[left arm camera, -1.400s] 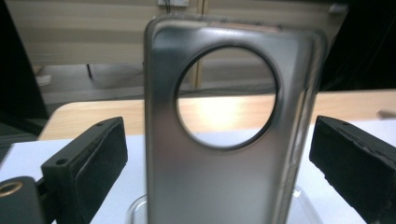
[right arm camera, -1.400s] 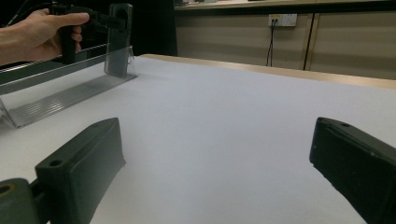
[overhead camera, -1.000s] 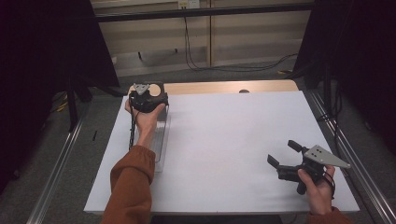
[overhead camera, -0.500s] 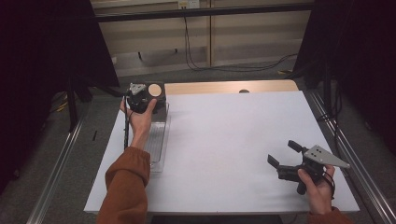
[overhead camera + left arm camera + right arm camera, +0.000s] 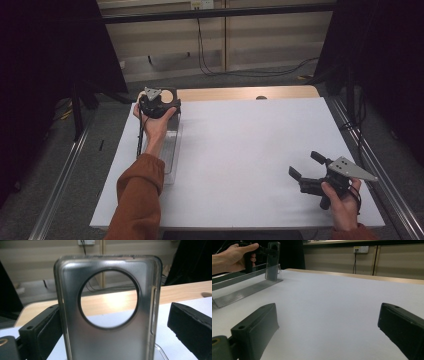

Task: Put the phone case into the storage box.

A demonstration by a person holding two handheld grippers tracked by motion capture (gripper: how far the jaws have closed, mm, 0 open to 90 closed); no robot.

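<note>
Clear smoky plastic phone case with round camera cutout (image 5: 107, 315) upright between left gripper (image 5: 110, 322) jaws, not pinched, standing in clear acrylic rack (image 5: 170, 150). Next: close jaws, lift. Right gripper (image 5: 310, 167) idle, jaws wide.

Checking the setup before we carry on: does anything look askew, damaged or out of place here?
Nothing stands out. The translucent phone case stands upright in the clear rack, between the open jaws of the left hand-held gripper. The right hand-held gripper is open above the white table.

Rust-orange sleeve (image 5: 136, 200), black grippers (grey three-cornered plates)
</note>
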